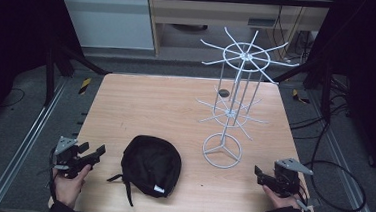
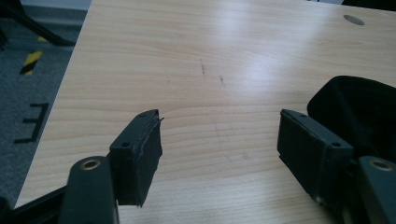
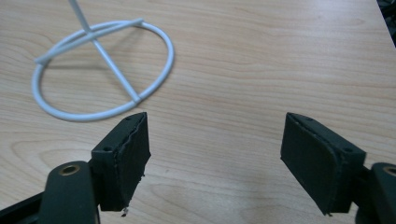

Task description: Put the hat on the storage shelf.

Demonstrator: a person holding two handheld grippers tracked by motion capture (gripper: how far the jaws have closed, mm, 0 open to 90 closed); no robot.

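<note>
A black cap [image 1: 150,166] lies on the wooden table [image 1: 165,109] near its front edge, with a strap trailing toward the front. A white wire rack [image 1: 234,96] with two tiers of spokes stands right of centre on a ring base [image 1: 222,150]. My left gripper [image 1: 96,153] rests at the table's front left, open, with bare wood between its pads [image 2: 140,154]; the cap [image 2: 359,109] sits just to its right. At the front right my right gripper [image 1: 257,172] is open too, over bare table, and the ring base [image 3: 100,70] lies ahead to its left.
A small dark round spot [image 1: 223,93] marks the table behind the rack. Metal rails [image 1: 28,140] run along the floor on both sides, and cables [image 1: 341,182] lie on the floor at the right. The table's left edge [image 2: 65,88] is close to my left gripper.
</note>
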